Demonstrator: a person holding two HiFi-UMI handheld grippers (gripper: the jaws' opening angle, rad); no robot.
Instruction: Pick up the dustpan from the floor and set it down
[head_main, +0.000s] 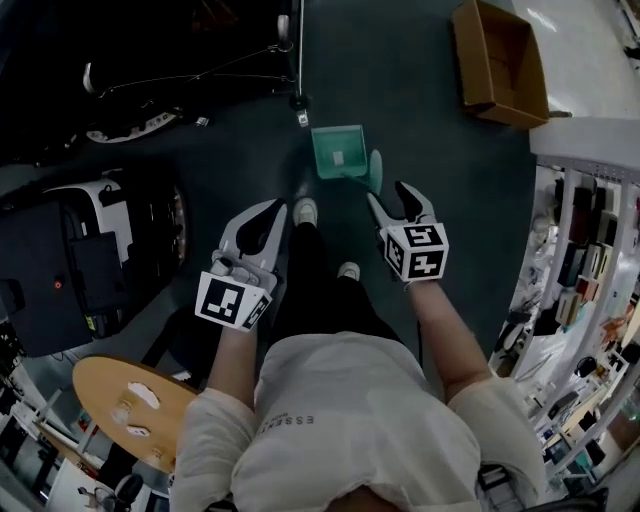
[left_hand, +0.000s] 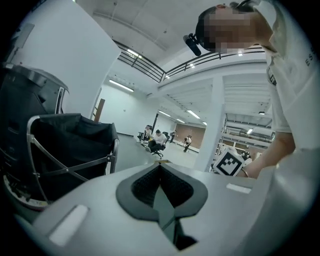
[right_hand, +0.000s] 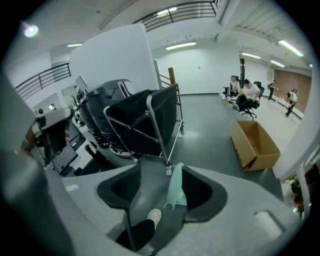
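Dustpan (head_main: 338, 150) lies on floor (head_main: 420, 120) just ahead of R claw (head_main: 388, 194), released, empty; L claw (head_main: 272, 212) clenched, empty. Pre-pickup or post-putdown: unclear.

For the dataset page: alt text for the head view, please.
Seen from above, a person holds a gripper in each hand over a dark floor, with a green dustpan just ahead of the right gripper, whose jaws stand open and empty. The left gripper is shut; an open cardboard box sits at upper right.

A large lab or workshop hall: cluttered shelves (head_main: 585, 270) beside the cardboard box (head_main: 500, 65), seated people (right_hand: 244, 95) far behind it.
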